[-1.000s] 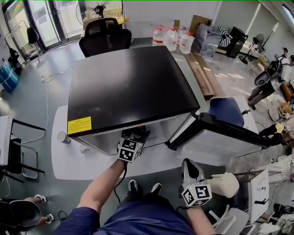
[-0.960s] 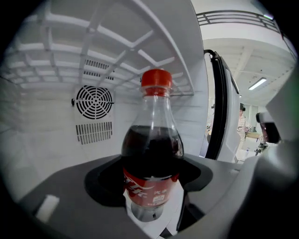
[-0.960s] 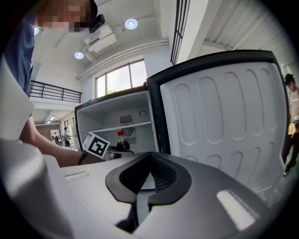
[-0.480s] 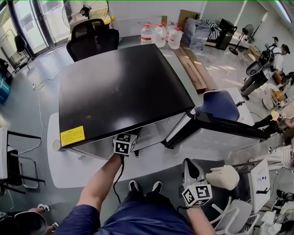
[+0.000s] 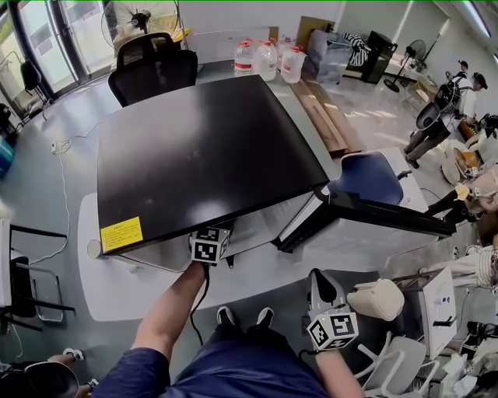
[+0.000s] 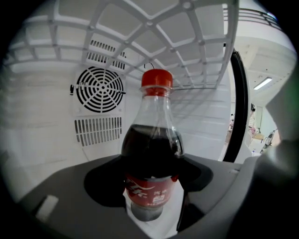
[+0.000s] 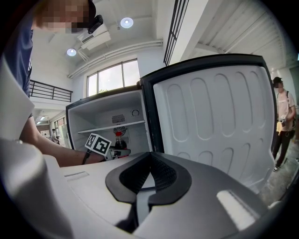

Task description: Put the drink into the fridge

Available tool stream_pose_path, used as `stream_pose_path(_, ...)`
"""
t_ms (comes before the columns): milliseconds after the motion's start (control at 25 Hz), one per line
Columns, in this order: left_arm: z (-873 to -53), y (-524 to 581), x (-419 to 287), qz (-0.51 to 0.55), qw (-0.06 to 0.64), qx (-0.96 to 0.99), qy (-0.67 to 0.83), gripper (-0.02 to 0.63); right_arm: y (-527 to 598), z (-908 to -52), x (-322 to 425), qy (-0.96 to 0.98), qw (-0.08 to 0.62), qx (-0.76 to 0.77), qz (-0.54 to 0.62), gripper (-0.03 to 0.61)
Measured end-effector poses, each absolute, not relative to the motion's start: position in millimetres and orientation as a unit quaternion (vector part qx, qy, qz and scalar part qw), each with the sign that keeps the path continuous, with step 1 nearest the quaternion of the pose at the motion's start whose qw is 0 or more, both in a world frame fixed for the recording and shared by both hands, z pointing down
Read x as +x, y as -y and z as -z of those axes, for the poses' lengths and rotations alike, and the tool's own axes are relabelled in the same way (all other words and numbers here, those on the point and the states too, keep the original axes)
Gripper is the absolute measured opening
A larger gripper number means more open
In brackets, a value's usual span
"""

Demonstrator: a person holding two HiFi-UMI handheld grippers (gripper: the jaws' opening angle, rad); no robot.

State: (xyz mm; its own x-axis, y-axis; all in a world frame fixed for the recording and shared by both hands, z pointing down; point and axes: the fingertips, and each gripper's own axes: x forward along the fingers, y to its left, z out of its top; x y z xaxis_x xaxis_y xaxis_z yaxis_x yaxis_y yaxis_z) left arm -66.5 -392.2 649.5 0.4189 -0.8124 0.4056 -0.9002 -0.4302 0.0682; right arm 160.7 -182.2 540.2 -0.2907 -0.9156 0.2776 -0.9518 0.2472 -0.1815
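L gripper (image 6: 149, 207) is pinching the drink (image 6: 152, 158) low on its red label. The bottle is upright w/ dark cola and a red cap, and it's already inside the fridge (image 5: 202, 148). Can't tell if its base touches the white floor under it. Behind it there's a white back wall w/ a round vent (image 6: 99, 89) and a slotted grille below that; a white grid shelf (image 6: 154, 28) runs overhead. From the head view my L gripper (image 5: 210, 246) is tucked under the fridge's glossy black top, near the yellow sticker (image 5: 121, 233). R gripper (image 7: 142, 193) has jaws pressed together w/ nothing between, held low by my hip (image 5: 322, 281), well apart from the fridge. The fridge door (image 5: 366, 214) is swung wide open to my right, its white moulded liner facing in. The fridge sits on a pale slab (image 5: 117, 288) over a grey floor. Around the room: black office chair (image 5: 152, 66) behind the fridge, water jugs (image 5: 268, 58), a fan (image 5: 128, 17), wooden planks (image 5: 327, 116), a blue chair (image 5: 366, 179) beyond the door, glass doors at far left. A person (image 7: 280, 121) stands off to the right.
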Motion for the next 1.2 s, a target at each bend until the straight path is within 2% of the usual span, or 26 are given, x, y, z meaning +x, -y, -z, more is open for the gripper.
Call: stream_pose_path(1200, -647.6, 386.8, -70.6, -0.148, 0.134, 0.819, 0.539, 0.322, 185.9, -539.3, 155.6, 0.802, 0.055, 0.573, -0.160, 0.006)
